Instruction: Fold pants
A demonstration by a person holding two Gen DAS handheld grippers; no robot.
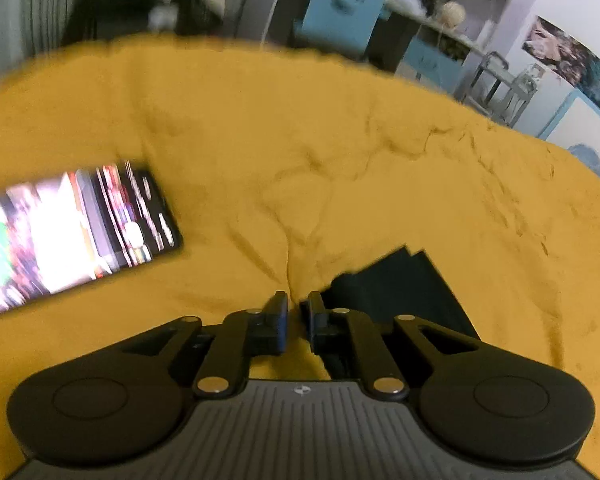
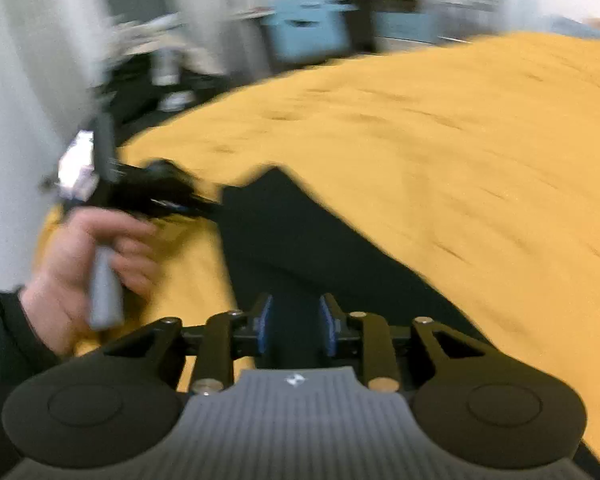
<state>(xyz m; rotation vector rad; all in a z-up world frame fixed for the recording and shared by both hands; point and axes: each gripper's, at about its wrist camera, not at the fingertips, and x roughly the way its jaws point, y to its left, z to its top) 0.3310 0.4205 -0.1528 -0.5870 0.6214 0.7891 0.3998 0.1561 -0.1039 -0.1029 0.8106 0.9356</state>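
Black pants (image 2: 300, 240) lie flat on a yellow blanket (image 2: 460, 160). My right gripper (image 2: 296, 312) hovers over their near end, open, with the dark cloth below the gap and nothing pressed between the blue pads. A person's hand (image 2: 88, 264) holds my left gripper (image 2: 210, 205), whose tip is at the pants' far left edge. In the left wrist view my left gripper (image 1: 297, 306) is shut to a thin slit. The pants (image 1: 400, 292) lie just right of its right finger. I see no cloth clamped between its pads. Both views are blurred.
A phone (image 1: 72, 232) with a lit screen lies on the blanket (image 1: 340, 140), left of my left gripper. Beyond the blanket's far edge stand blue cabinets (image 1: 340, 8) and shelves. A dark sleeve (image 2: 4, 340) fills the lower left of the right wrist view.
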